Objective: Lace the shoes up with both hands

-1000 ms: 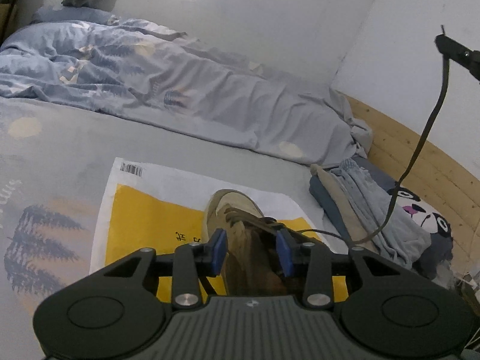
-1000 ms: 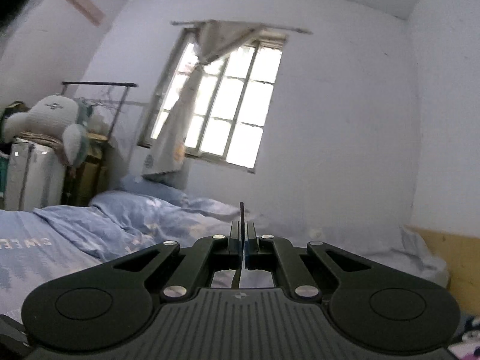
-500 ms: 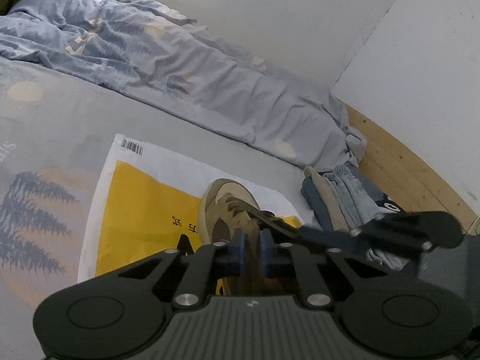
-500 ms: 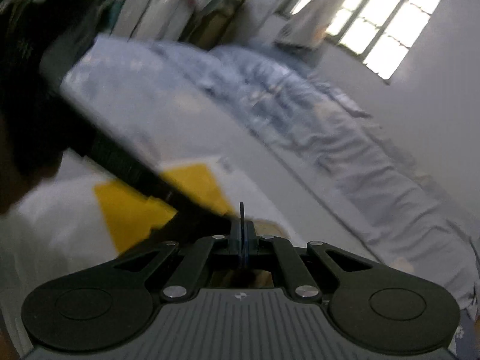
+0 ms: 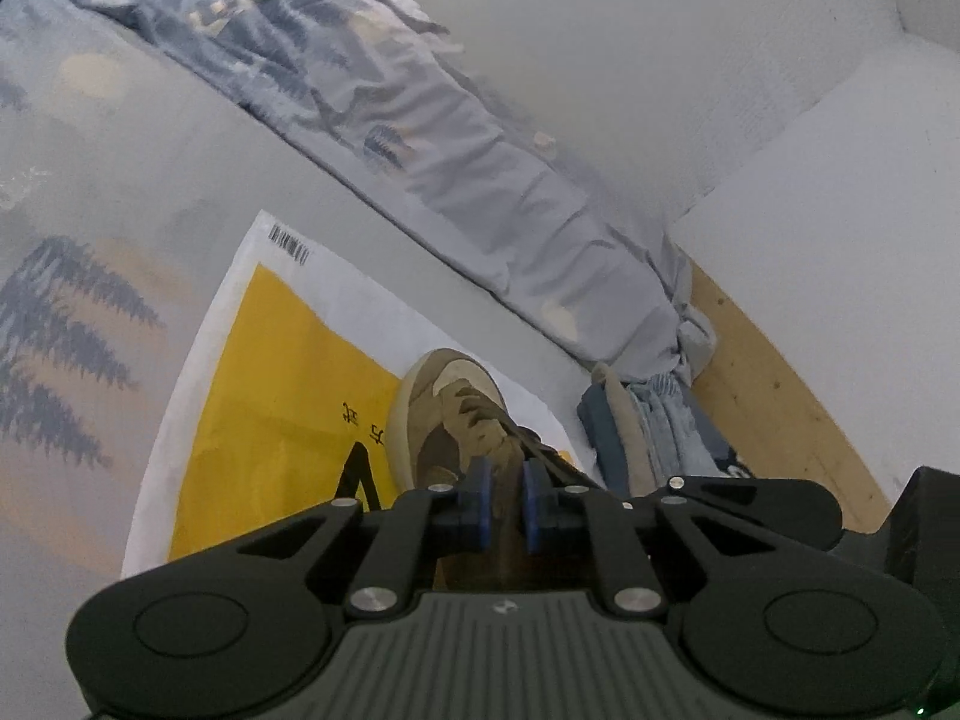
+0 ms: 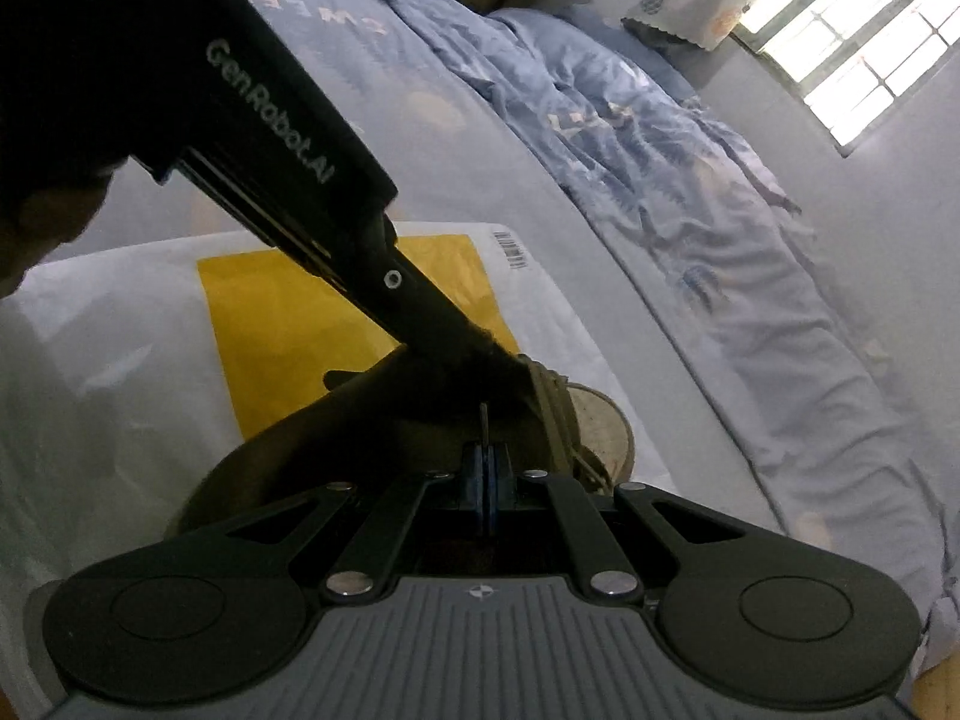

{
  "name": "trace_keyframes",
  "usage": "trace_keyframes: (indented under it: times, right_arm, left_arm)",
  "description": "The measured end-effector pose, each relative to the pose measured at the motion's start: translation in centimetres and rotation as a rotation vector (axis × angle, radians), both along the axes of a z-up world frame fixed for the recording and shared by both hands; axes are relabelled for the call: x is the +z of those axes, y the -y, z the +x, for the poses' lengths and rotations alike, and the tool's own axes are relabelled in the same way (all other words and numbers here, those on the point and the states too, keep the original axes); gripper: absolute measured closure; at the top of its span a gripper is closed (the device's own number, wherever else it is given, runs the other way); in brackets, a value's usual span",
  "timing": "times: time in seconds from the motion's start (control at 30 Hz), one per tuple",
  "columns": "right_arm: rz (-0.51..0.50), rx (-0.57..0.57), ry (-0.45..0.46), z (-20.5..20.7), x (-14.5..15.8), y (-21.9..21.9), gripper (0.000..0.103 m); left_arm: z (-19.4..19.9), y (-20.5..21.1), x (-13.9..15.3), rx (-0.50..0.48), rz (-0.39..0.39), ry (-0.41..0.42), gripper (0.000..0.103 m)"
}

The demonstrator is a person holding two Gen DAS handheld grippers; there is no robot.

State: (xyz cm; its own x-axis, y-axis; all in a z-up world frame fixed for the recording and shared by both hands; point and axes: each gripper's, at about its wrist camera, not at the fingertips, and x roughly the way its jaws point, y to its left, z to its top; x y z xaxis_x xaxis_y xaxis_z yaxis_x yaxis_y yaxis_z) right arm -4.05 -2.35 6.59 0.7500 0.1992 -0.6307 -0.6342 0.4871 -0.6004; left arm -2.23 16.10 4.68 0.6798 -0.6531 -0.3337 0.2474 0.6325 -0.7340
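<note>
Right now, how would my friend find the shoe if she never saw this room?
Look at the big bed with the grey-blue sheet and find the white-and-yellow plastic bag lying flat on it. The shoe sits on the bag's right part. It is the only shoe, tan and brown with a pale sole, unlike the folded clothes beside it.

— How does the left gripper (image 5: pixel 503 495) stand?
— Its blue pads (image 5: pixel 480 495) sit a little apart, the jaws partly open, the body angled downward.

— And the right gripper (image 6: pixel 485 483)?
— Its pads (image 6: pixel 477 483) are pressed together, pinching a thin dark lace (image 6: pixel 483 426) whose tip sticks up above them.

— Do the two come near each other?
— Yes. In the right wrist view the left gripper's black body crosses from the upper left, its tip just ahead of the right fingers. In the left wrist view the right gripper (image 5: pixel 750 501) lies just beside the left fingers, on their right.
</note>
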Motion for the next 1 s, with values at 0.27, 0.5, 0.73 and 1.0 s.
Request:
trace_keyframes:
  times: [0.27, 0.5, 0.73, 1.0]
  right_arm:
    - [-0.010, 0.021, 0.005, 0.08, -0.22, -0.01, 0.102]
    - [-0.002, 0.045, -0.001, -0.26, 0.02, -0.03, 0.102]
    - [-0.022, 0.028, 0.001, 0.29, -0.37, -0.36, 0.102]
    - [-0.025, 0.022, 0.016, 0.65, -0.65, -0.99, 0.102]
  left_arm:
    - [0.23, -0.38, -0.53, 0.005, -0.046, -0.017, 0.092]
    - [0.30, -0.52, -0.69, 0.009, -0.062, -0.027, 0.092]
    - [0.32, -0.51, -0.74, 0.010, -0.065, -0.030, 0.092]
    - [0.32, -0.52, -0.69, 0.009, -0.068, -0.033, 0.092]
